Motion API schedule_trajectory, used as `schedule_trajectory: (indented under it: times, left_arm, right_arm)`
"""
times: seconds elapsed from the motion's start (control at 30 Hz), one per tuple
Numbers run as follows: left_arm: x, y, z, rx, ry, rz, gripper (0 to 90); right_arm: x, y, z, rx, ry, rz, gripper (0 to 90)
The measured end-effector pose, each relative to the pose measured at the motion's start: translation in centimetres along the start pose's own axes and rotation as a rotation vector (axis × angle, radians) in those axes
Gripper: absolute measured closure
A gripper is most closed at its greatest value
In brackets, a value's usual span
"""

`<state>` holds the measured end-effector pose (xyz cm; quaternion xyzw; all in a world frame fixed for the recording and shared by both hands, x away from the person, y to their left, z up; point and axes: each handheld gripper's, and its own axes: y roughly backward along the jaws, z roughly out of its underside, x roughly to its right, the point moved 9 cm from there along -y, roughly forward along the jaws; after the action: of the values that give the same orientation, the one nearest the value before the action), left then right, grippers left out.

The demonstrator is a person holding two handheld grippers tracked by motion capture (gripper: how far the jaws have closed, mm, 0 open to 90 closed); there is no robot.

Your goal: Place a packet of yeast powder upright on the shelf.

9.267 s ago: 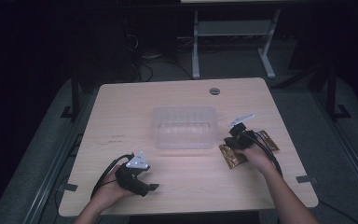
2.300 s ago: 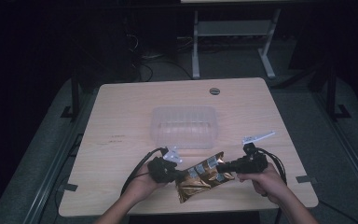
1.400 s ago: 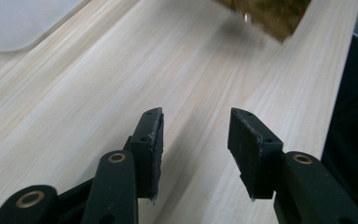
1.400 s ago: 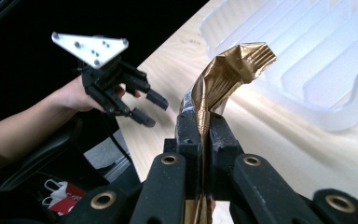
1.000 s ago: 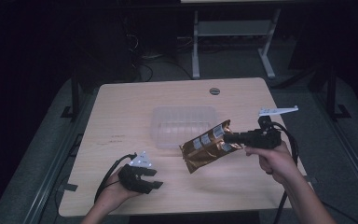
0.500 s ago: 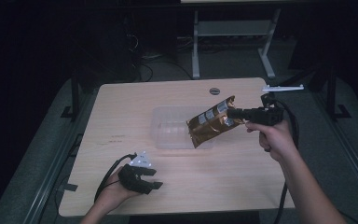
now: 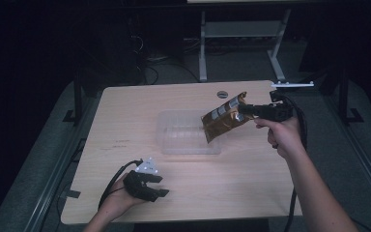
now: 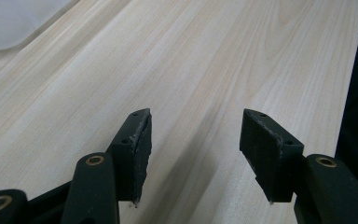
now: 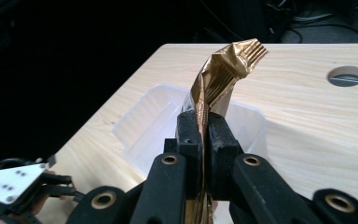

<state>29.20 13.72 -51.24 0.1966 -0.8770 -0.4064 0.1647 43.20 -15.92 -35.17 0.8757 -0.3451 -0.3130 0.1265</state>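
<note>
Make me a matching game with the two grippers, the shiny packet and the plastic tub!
Things:
1. left gripper
2. right gripper
3. gold packet
4. clear tub

States:
A. standing on the table, nothing in it
B. jaws apart, low at the table's near edge
C. held up in the air above the tub
D. jaws pinched on foil

Pairs: 1-B, 2-D, 3-C, 4-A

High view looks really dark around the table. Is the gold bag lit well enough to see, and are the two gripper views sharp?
High view: surroundings nearly black, table evenly lit, gold bag readable though soft. Right gripper view: bag catches bright glints at its crimped top; the right gripper is sharp. Left gripper view: the left gripper and wood grain are crisp, with soft shadows under the fingers.
</note>
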Motion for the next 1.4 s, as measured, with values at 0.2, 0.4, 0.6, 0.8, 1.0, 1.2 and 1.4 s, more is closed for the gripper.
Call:
schedule_trajectory:
  times: [0.2, 0.4, 0.6, 0.8, 1.0, 1.2, 1.4]
  left_arm:
    - [0.1, -0.1, 0.0, -0.003, 0.001, 0.002, 42.9]
    - [0.1, -0.2, 0.0, -0.005, 0.000, 0.004, 42.8]
    - [0.0, 0.0, 0.1, -0.015, -0.014, 0.003, 42.8]
    - [0.0, -0.1, 0.1, -0.012, -0.010, 0.002, 42.8]
    - [0.0, -0.1, 0.0, 0.000, 0.002, 0.002, 42.8]
    - [0.0, -0.1, 0.0, -0.007, -0.004, 0.001, 42.8]
    - [0.1, -0.1, 0.0, 0.005, 0.011, 0.004, 42.8]
  right_arm:
    - [0.3, -0.1, 0.1, -0.006, 0.014, 0.040, 85.2]
    - [0.0, -0.6, 0.3, -0.026, 0.031, 0.050, 83.8]
    - [-0.4, -1.0, 0.4, -0.037, 0.046, 0.042, 80.8]
    - [-0.5, -0.8, 0.2, -0.037, 0.051, 0.045, 82.3]
    - [-0.6, -0.5, -0.1, -0.014, 0.052, 0.063, 86.8]
    - [-0.8, 0.1, -0.6, 0.042, 0.038, 0.098, 85.6]
    - [-1.7, -1.5, -0.1, 0.009, 0.052, 0.106, 85.1]
